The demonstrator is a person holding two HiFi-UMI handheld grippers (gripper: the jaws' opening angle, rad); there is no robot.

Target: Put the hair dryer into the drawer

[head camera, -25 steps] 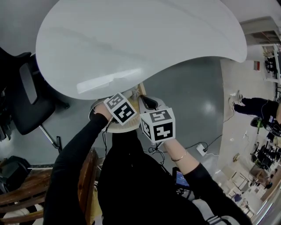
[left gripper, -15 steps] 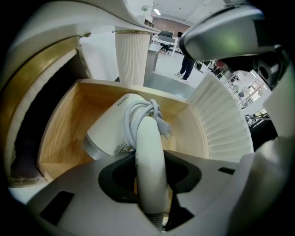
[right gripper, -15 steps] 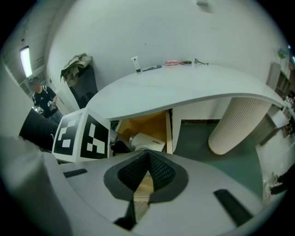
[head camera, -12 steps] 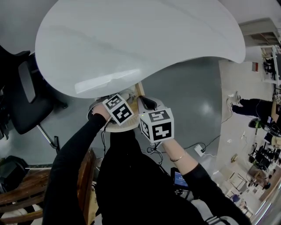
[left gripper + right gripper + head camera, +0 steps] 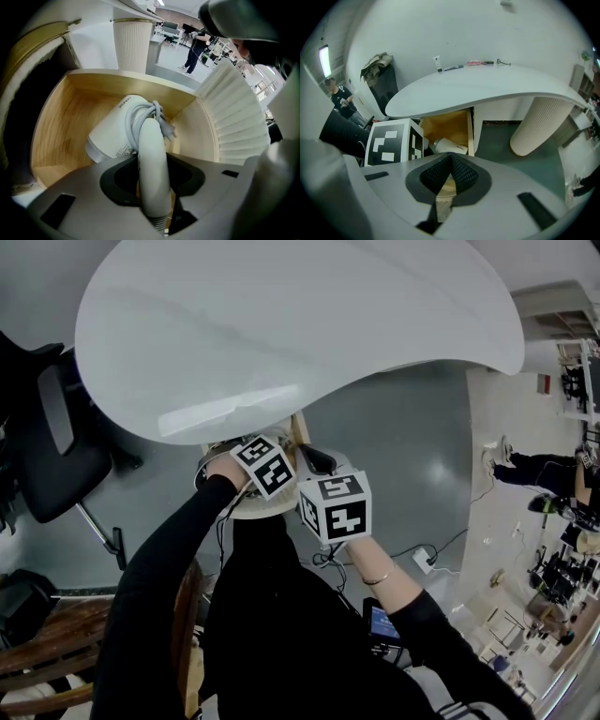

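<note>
A white hair dryer (image 5: 119, 136) with its cord wrapped around it hangs inside the open wooden drawer (image 5: 65, 117). My left gripper (image 5: 152, 187) is shut on its handle and points steeply down. The dryer's barrel is low against the drawer floor. In the head view only the left gripper's marker cube (image 5: 265, 465) shows above the drawer's rim (image 5: 258, 512). My right gripper (image 5: 450, 161) sits just right of the drawer with its fingertips together. Pale wood shows in the slit behind them. From there I see the dryer (image 5: 450, 146) in the drawer (image 5: 450, 124).
The white curved tabletop (image 5: 300, 324) overhangs the drawer, with small toiletries on it (image 5: 473, 63). A ribbed white pedestal (image 5: 539, 124) stands to the right. A black office chair (image 5: 56, 446), a wooden chair (image 5: 56, 643) and floor cables (image 5: 422, 554) are nearby.
The left gripper's cube has shifted slightly right and sunk a little toward the drawer, carrying the dryer. The right gripper has stayed where it was.
</note>
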